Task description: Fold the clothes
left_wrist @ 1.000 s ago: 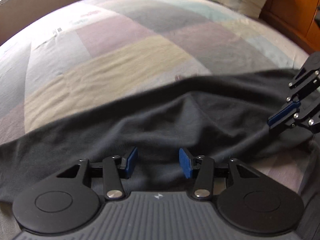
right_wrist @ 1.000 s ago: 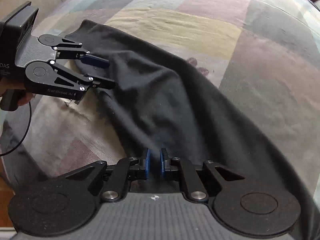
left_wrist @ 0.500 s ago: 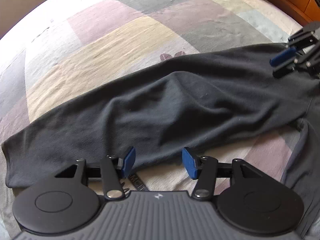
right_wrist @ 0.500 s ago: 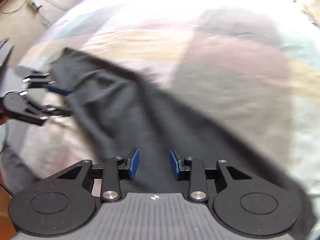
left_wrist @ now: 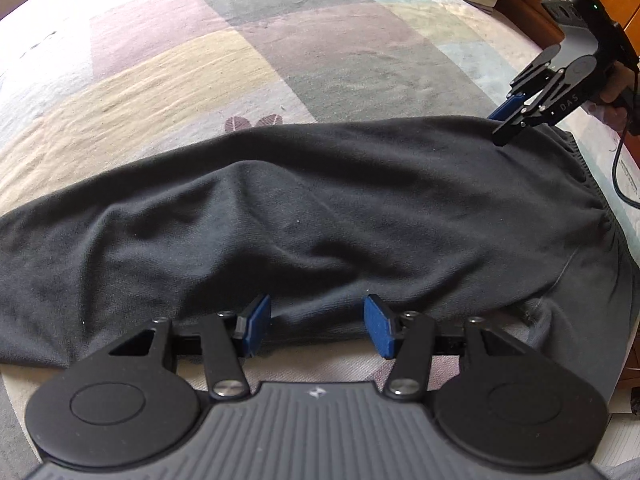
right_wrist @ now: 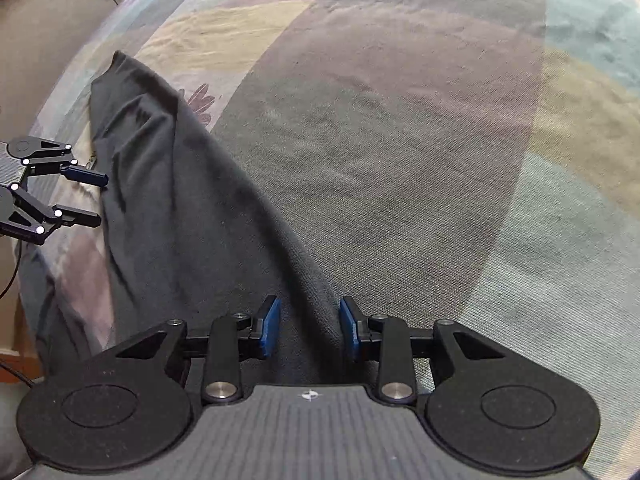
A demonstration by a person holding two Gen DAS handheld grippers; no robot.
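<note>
The dark garment (left_wrist: 320, 208) lies in a long folded band across the bed (left_wrist: 280, 60); both grippers, left (left_wrist: 316, 330) and right (right_wrist: 308, 330), hover with jaws spread, pinching nothing; further folds look due.

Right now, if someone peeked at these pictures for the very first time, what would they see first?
First comes the big dark garment, lying rumpled in a long band across the patchwork bedspread of pink, tan and grey blocks. Next come the blue-padded tools: the left gripper open at the garment's near edge, and the right gripper open over its other end. A small leaf print peeks out just past the cloth.
</note>
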